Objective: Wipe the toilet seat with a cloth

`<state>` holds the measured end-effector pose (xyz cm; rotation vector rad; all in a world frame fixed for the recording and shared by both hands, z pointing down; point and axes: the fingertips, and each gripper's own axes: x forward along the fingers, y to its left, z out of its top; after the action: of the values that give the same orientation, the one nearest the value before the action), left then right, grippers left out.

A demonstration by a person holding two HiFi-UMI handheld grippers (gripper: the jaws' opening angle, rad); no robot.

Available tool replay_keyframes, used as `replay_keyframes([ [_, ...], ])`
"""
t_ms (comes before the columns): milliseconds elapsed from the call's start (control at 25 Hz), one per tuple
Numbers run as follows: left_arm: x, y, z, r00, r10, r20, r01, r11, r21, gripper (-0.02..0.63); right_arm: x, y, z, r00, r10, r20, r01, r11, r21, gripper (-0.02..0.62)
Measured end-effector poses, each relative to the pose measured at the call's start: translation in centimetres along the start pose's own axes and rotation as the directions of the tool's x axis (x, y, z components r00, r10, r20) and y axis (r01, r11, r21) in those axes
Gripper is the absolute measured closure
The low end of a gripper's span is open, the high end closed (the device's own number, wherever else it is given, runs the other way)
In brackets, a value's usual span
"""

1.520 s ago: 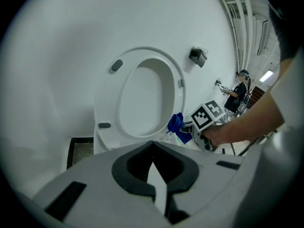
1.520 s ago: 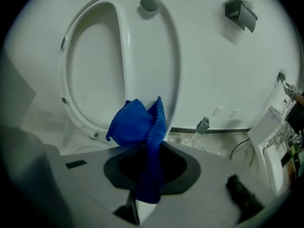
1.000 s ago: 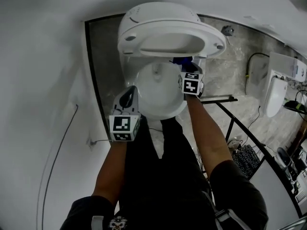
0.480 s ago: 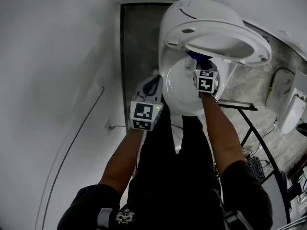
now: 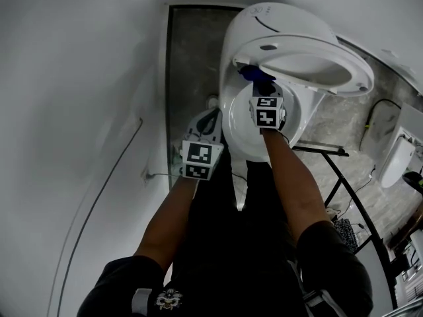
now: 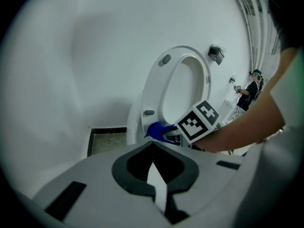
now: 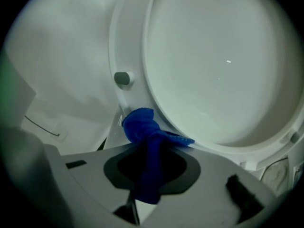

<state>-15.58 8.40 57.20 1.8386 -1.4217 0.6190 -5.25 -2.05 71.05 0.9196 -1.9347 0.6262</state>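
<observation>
Toilet seat, raised above the bowl with its underside turned toward the person, is met at its lower left edge by a blue cloth pinched in the right tool. In the right gripper view that tool is closed on a twisted length of the cloth. The bunched end appears to press on the seat's rim just below a small grey bumper. From that contact the unwiped ring curves up and away to the right, so the next stroke probably has to follow the seat's long oval in that direction. The right hand is the nearer one and the only one carrying the cloth. The left tool hangs well apart, beside the bowl's outer left flank. Seen in the left gripper view, it has its jaws drawn together on nothing, looking across at the seat and cloth. The white ceramic and plastic look smooth and glossy, so a light, steady sweep should do. Around the toilet is a plain white wall, a patch of grey stone floor, a black metal rack, and a second white toilet at far right.
</observation>
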Motion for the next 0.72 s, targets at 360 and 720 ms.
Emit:
replay_keyframes([
  [360, -0.7, 1.4, 1.6, 1.0, 0.016, 0.013, -0.016, 1.0, 0.007, 0.598, -2.5, 2.7, 5.3, 0.992, 0.039, 0.123, -0.044, 0.998, 0.035, 0.523],
  [720, -1.8, 0.8, 3.5, 0.998, 0.044, 0.045, -0.044, 0.999, -0.002, 0.598, -6.3, 3.2, 7.6, 0.978, 0.051, 0.203, -0.057, 0.998, 0.025, 0.523],
])
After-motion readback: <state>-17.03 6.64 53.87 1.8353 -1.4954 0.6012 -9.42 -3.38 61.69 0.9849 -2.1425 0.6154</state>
